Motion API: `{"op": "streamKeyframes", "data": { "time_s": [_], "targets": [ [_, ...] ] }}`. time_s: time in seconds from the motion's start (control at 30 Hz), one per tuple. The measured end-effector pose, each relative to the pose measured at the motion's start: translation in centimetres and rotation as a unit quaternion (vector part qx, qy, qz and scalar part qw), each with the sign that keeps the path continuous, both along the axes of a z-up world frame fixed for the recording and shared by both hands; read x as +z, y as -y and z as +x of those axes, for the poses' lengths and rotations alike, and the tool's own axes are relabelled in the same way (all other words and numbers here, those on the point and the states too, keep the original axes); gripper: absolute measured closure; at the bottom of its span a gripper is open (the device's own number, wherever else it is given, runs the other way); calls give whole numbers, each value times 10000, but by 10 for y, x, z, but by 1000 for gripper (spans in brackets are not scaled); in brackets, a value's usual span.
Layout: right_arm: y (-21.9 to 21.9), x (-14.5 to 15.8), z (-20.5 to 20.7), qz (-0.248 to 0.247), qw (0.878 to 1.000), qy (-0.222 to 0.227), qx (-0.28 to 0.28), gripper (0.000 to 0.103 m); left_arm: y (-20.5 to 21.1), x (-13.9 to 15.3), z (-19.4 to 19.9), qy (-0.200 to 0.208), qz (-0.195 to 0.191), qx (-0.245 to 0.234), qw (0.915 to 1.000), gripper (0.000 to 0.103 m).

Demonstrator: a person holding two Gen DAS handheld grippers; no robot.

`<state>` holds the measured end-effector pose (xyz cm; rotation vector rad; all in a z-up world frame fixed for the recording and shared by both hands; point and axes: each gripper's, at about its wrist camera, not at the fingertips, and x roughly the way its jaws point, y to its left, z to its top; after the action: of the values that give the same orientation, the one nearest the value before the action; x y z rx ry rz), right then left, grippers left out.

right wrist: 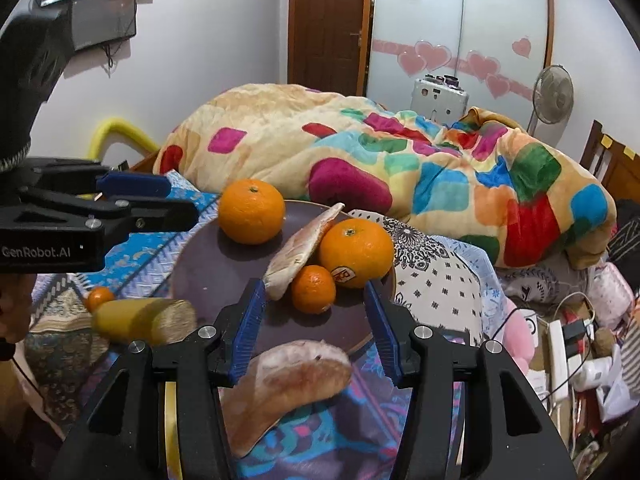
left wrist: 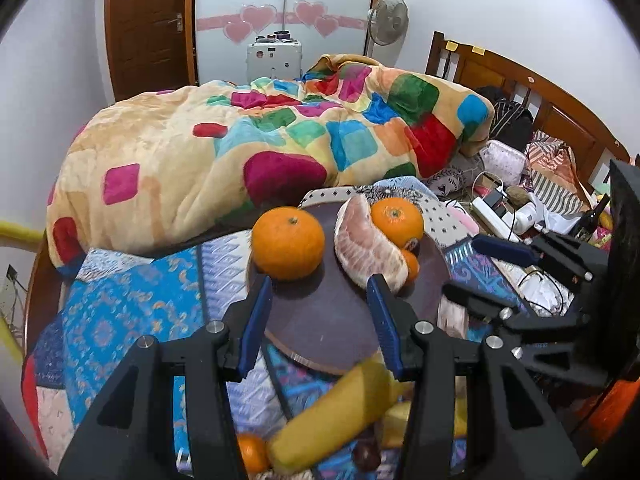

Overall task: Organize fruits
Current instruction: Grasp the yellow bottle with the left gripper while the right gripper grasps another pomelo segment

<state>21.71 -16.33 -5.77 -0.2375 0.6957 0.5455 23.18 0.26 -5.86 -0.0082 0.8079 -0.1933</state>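
A dark round plate (left wrist: 320, 316) (right wrist: 208, 268) lies on the bed. It holds two large oranges (left wrist: 288, 243) (right wrist: 252, 211) (right wrist: 356, 252), a small mandarin (right wrist: 313, 289) and a pomelo segment (left wrist: 368, 246) (right wrist: 300, 252). My left gripper (left wrist: 320, 296) is open and empty over the plate's near rim; a blurred banana (left wrist: 336, 412) (right wrist: 140, 318) lies below its jaws. My right gripper (right wrist: 314, 308) is open; a second pomelo segment (right wrist: 280, 384) sits low between its fingers, untouched. A small mandarin (left wrist: 252, 452) (right wrist: 99, 297) lies beside the banana.
A patterned blue sheet (left wrist: 132, 304) covers the bed, with a bunched colourful blanket (left wrist: 256, 140) behind the plate. Cables, a power strip (left wrist: 496, 216) and clutter lie at the right by the wooden headboard (left wrist: 560, 104). A fan (left wrist: 388, 20) stands at the back.
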Motion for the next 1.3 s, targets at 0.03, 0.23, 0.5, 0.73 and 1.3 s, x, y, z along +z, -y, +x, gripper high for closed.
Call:
{"op": "streamKeyframes", "data": {
  "time_s": [0.03, 0.23, 0.5, 0.73, 1.3],
  "targets": [
    [1, 1, -3, 23, 10000, 2, -14, 54, -2, 0, -6, -9, 34, 8, 10000, 54],
    [9, -1, -21, 62, 9999, -73, -128, 53, -11, -6, -33, -69, 99, 39, 9999, 52],
    [18, -20, -36, 73, 9991, -311, -265, 50, -16, -24, -56, -268, 53, 23, 9996, 47],
    [12, -34, -38, 162, 9984, -491, -223, 43, -11, -43, -60, -461, 119, -112, 9988, 47],
    [21, -56, -25, 693, 9918, -1073, -62, 62, 8, -62, -28, -583, 94, -207, 9980, 45]
  ]
}}
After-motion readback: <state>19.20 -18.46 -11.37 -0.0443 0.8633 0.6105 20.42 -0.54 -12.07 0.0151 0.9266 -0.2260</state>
